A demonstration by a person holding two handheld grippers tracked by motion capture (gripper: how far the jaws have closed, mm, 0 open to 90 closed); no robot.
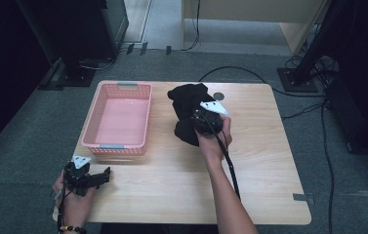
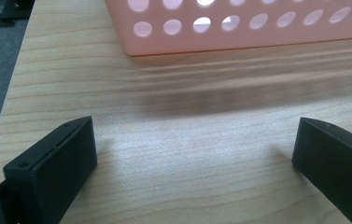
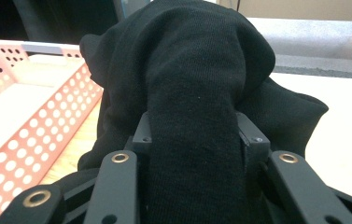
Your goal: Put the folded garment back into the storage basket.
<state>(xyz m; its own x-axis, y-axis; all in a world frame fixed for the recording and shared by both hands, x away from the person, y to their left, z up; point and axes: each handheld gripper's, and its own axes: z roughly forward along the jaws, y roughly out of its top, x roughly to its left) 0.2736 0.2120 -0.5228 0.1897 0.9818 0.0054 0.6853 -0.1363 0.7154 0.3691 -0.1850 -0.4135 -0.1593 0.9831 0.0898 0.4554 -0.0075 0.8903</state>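
Observation:
A black knitted garment is bunched at the middle back of the wooden table. My right gripper is shut on a fold of it; in the right gripper view the black cloth runs up between both jaws and drapes over them. A pink perforated basket stands empty at the left back, and its wall lies just left of the held cloth. At the table's front left corner my left gripper is open, its jaws wide apart over bare wood, facing the basket's near wall.
A black cable trails from the right gripper along the forearm. A small grey disc lies on the table behind the garment. Dark stands and cables sit on the carpet around the table.

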